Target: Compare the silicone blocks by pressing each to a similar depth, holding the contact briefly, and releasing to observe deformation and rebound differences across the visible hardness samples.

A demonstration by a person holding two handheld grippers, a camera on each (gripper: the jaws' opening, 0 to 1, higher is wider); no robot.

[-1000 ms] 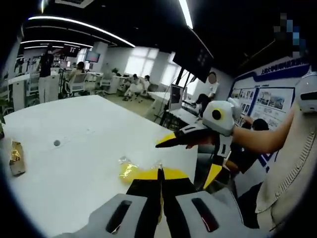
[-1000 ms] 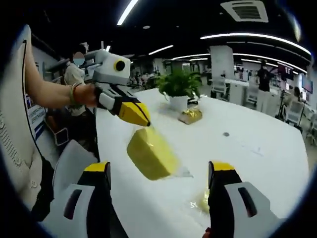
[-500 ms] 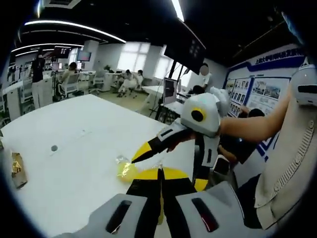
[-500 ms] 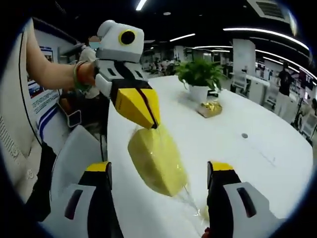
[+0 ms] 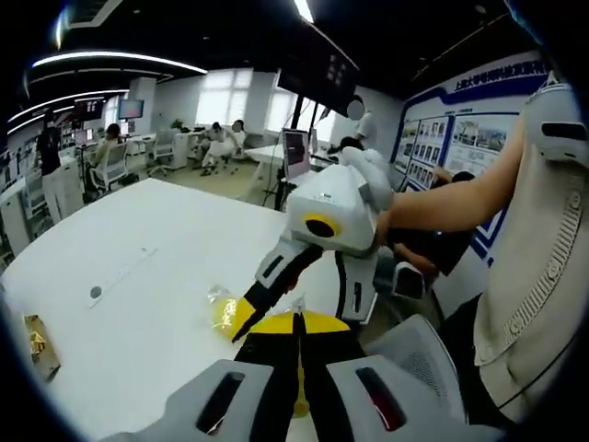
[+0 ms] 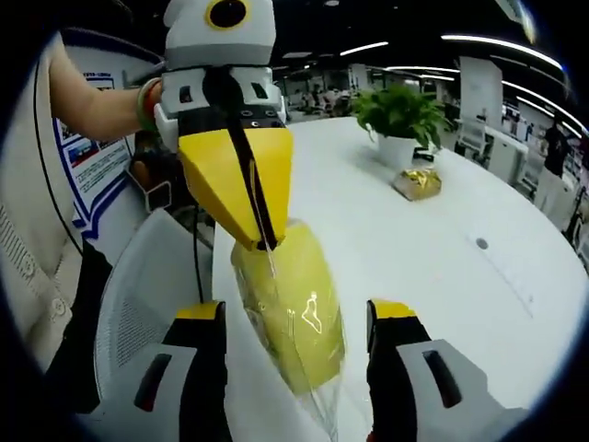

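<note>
While the left gripper pinches its wrapped yellow block, long axis hanging downward, right gripper fingers gape wide.

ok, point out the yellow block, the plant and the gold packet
yellow block (image 6: 293, 308), right gripper view, middle of its wrapped top face
plant (image 6: 402, 109), right gripper view, the leaves
gold packet (image 6: 417, 182), right gripper view, middle of the foil

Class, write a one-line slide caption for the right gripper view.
Left gripper, jaws shut, pinches the wrapped yellow silicone block between the open right gripper's jaws.
</note>
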